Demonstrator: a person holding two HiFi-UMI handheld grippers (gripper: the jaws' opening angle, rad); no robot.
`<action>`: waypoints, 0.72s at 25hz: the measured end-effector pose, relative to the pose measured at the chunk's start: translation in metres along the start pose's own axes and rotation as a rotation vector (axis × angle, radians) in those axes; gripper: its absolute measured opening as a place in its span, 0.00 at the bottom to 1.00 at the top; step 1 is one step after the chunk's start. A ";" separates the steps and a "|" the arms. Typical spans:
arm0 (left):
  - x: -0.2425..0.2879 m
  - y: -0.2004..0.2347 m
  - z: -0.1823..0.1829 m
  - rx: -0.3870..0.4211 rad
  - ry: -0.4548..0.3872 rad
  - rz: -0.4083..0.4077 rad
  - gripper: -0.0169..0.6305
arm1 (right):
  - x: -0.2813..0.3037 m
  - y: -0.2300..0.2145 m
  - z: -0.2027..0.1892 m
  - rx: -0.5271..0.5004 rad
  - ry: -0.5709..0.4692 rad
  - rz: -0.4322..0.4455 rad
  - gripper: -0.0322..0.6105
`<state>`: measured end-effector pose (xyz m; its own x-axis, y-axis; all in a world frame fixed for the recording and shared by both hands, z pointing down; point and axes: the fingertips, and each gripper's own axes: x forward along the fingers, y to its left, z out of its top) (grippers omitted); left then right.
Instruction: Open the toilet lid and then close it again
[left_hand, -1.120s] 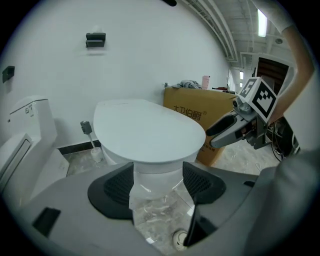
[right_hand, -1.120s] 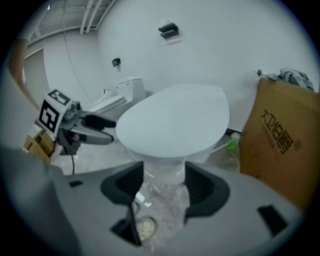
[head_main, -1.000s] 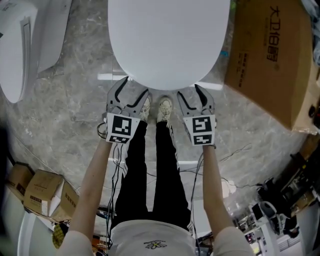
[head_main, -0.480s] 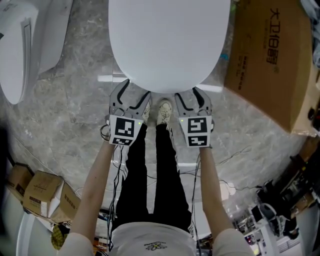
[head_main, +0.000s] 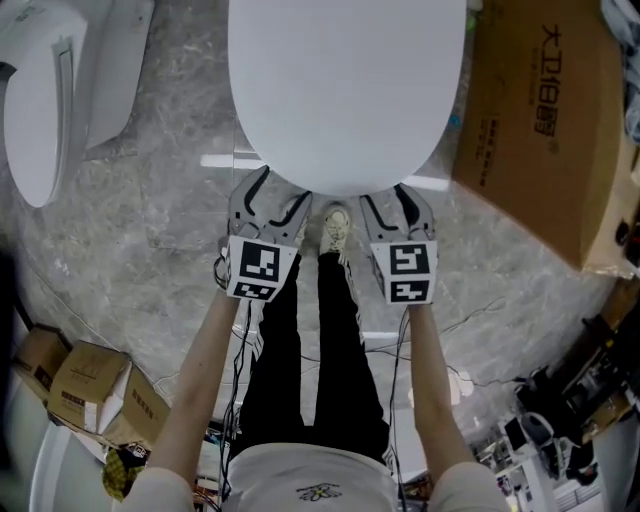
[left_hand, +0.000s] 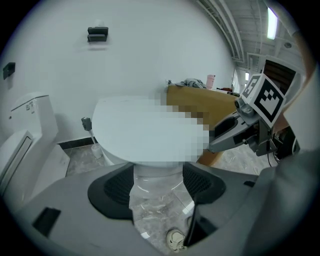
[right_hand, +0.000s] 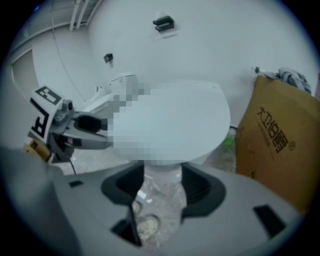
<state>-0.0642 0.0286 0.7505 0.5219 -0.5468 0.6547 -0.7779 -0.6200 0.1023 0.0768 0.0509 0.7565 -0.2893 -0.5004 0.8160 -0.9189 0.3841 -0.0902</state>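
The white toilet lid (head_main: 345, 90) lies shut over the bowl, in the upper middle of the head view. My left gripper (head_main: 278, 196) hangs at the left of the lid's front edge, and my right gripper (head_main: 392, 200) at the right of it. Both are open and hold nothing. In the left gripper view the lid (left_hand: 145, 135) runs just above my open left gripper (left_hand: 157, 182), with the bowl's base showing between the jaws. The right gripper view shows the same: the lid (right_hand: 175, 125) sits just above the open right gripper (right_hand: 162, 182).
A large cardboard box (head_main: 545, 120) stands close to the toilet's right side. A second white toilet (head_main: 50, 90) is at the far left. Small boxes (head_main: 85, 385) lie at the lower left, and cables and clutter (head_main: 560, 400) at the lower right. The person's shoes (head_main: 335, 225) are between the grippers.
Both grippers stay open at the lid's front edge and have drawn slightly closer together. The lid has not moved.
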 end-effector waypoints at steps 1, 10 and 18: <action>-0.003 -0.001 0.005 -0.006 -0.006 -0.005 0.51 | -0.005 -0.001 0.003 0.003 -0.003 -0.002 0.44; -0.036 -0.001 0.049 -0.016 -0.054 -0.017 0.51 | -0.048 0.003 0.039 0.028 -0.034 0.016 0.45; -0.061 -0.001 0.087 0.046 -0.055 -0.029 0.51 | -0.084 0.000 0.075 0.048 -0.066 0.042 0.45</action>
<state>-0.0647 0.0135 0.6453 0.5636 -0.5573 0.6098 -0.7458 -0.6607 0.0854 0.0811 0.0348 0.6447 -0.3439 -0.5353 0.7715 -0.9167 0.3695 -0.1522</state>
